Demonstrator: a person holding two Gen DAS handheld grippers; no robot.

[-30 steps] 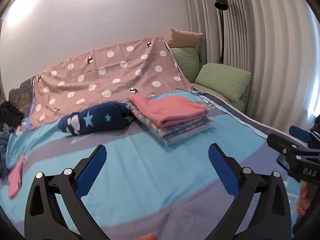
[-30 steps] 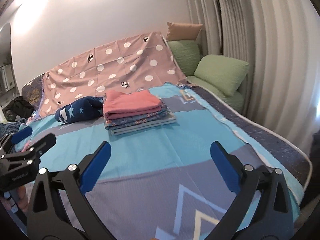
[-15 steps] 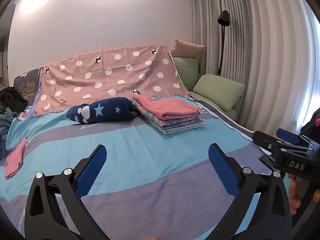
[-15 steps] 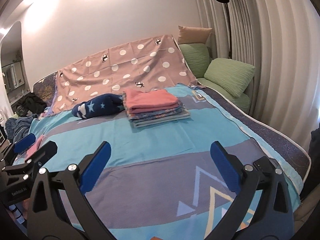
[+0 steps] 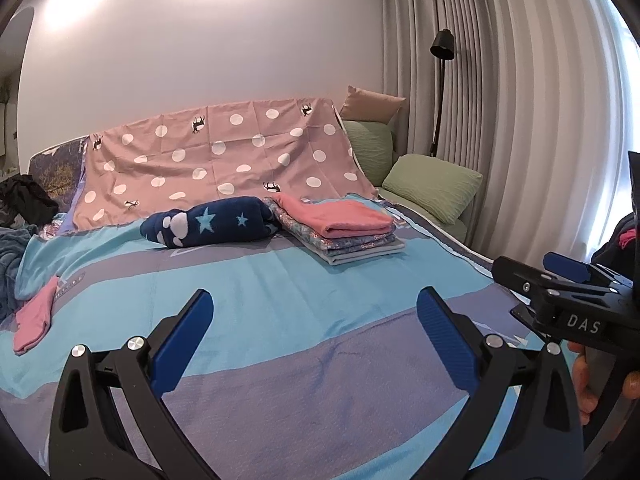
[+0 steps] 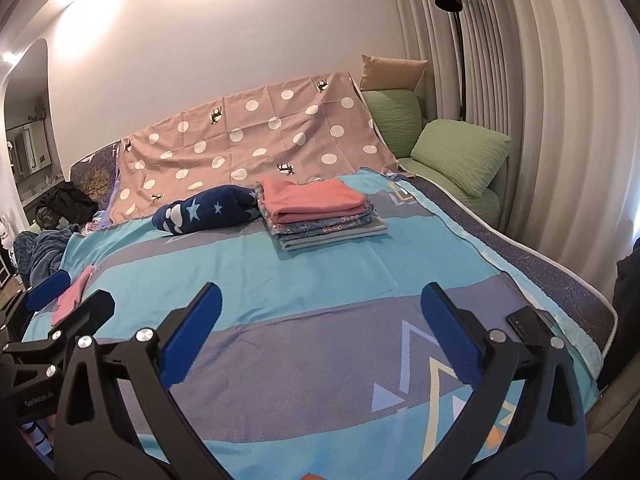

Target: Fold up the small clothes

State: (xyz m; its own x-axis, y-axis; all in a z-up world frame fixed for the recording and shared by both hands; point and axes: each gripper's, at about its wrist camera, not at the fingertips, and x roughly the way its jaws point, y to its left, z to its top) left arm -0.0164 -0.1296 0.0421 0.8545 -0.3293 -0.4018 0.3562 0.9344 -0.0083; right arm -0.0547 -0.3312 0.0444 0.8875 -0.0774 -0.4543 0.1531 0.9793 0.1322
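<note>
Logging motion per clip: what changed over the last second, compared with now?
Both tongs, left and right, pulled back and tilted up from the bed, open and empty throughout. The folded stack, navy star bundle and loose pink garment lie unmoved.

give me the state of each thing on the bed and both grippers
left gripper: open, empty
right gripper: open, empty
stack of clothes: folded, pink piece on top
star blanket: rolled up beside stack
small pink garment: unfolded, at bed's left edge
phone: lying flat

Folded clothes stack [image 5: 346, 232], pink garment [image 5: 34, 314] flat
</note>
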